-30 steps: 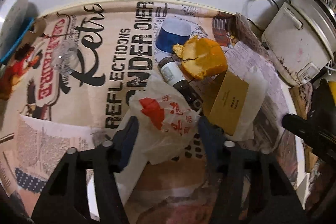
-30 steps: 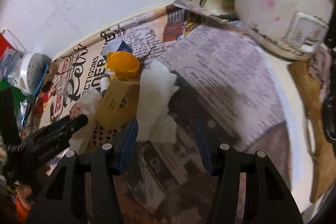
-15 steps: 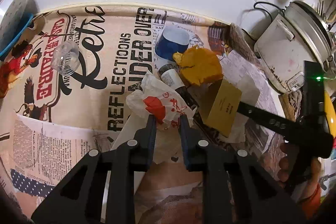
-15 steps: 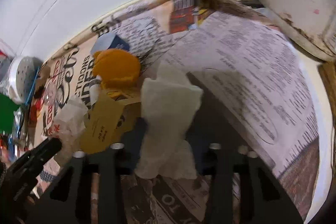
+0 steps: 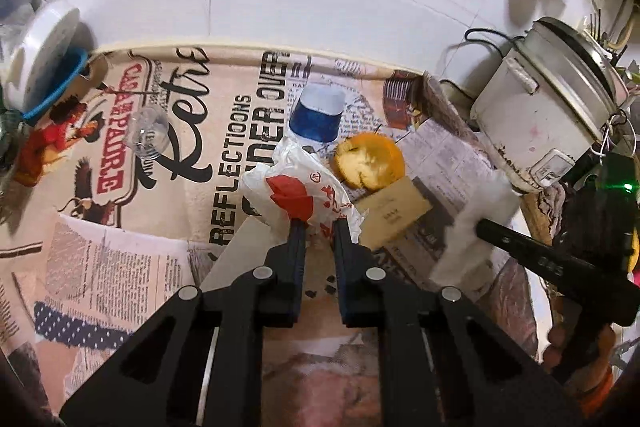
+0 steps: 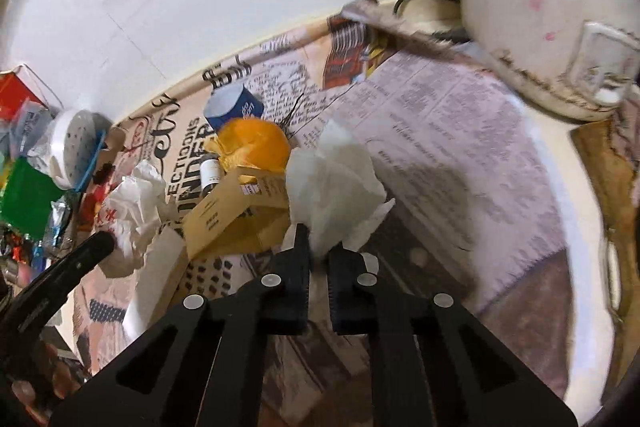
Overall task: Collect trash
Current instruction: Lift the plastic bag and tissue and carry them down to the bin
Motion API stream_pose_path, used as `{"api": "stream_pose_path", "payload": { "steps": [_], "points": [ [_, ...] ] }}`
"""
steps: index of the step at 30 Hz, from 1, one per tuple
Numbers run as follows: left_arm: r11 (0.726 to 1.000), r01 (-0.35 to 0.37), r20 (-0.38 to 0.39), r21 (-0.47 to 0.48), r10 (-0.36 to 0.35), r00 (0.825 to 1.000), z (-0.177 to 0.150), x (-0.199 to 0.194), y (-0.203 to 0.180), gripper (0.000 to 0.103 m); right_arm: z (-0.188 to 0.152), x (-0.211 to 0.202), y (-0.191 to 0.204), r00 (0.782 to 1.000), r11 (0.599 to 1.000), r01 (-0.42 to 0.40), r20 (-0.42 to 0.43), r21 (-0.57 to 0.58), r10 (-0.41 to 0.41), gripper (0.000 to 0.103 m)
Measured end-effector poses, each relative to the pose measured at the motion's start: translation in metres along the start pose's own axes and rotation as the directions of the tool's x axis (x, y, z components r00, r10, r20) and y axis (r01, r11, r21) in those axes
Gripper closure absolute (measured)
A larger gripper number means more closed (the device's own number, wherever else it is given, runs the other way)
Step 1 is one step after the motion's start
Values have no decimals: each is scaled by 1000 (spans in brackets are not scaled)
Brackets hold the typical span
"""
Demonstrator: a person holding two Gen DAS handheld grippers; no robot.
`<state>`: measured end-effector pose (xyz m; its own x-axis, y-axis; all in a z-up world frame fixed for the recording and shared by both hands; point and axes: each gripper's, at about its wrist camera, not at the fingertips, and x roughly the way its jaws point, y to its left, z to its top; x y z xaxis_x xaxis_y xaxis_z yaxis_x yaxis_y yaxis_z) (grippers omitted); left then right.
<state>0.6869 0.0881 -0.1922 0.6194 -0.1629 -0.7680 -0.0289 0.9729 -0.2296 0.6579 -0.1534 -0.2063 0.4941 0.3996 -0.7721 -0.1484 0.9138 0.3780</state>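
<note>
Item 1: left claw [image 5: 318, 227], jaws just closed, pinching the white plastic bag [image 5: 298, 187] with red print, bunched above the newspaper-covered desk [image 5: 120, 247].
Item 2: right claw [image 6: 319, 247], jaws just closed, clamped on crumpled white tissue [image 6: 332, 183].
Item 3: brown cardboard box [image 6: 236, 211], lying between both.
Item 4: orange peel [image 5: 370, 161], blue paper cup [image 5: 316, 113] just behind.

Warm indoor light falls from above onto my bench [image 5: 168, 187], casting soft shadows. Fisheye bending darkens every corner. My right view is motion-blurred, worst around the rice cooker [image 6: 540, 7]; my left view stays sharper.
</note>
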Motion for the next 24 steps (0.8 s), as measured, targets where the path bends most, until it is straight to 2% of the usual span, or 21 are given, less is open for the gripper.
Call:
{"api": "stream_pose_path", "payload": {
  "steps": [7,13,20,24],
  "points": [
    [999,-34,96,-17,36,995,-24,-56,-36,90,-17,-68,-14,996,998,-39,83,-57,44,96],
    [995,-90,160,-49,96,982,-64,-110,-67,90,-38,-112,-17,987,986,-95,113,-133,111,96],
    [995,-93,177,-31,97,979,-103,-155,-81,90,-72,-145,-1,983,976,-124,114,-181,146,96],
    [998,-68,186,-15,70,980,-124,-177,-76,90,-98,-162,13,981,974,-129,120,-185,152,96]
  ]
}}
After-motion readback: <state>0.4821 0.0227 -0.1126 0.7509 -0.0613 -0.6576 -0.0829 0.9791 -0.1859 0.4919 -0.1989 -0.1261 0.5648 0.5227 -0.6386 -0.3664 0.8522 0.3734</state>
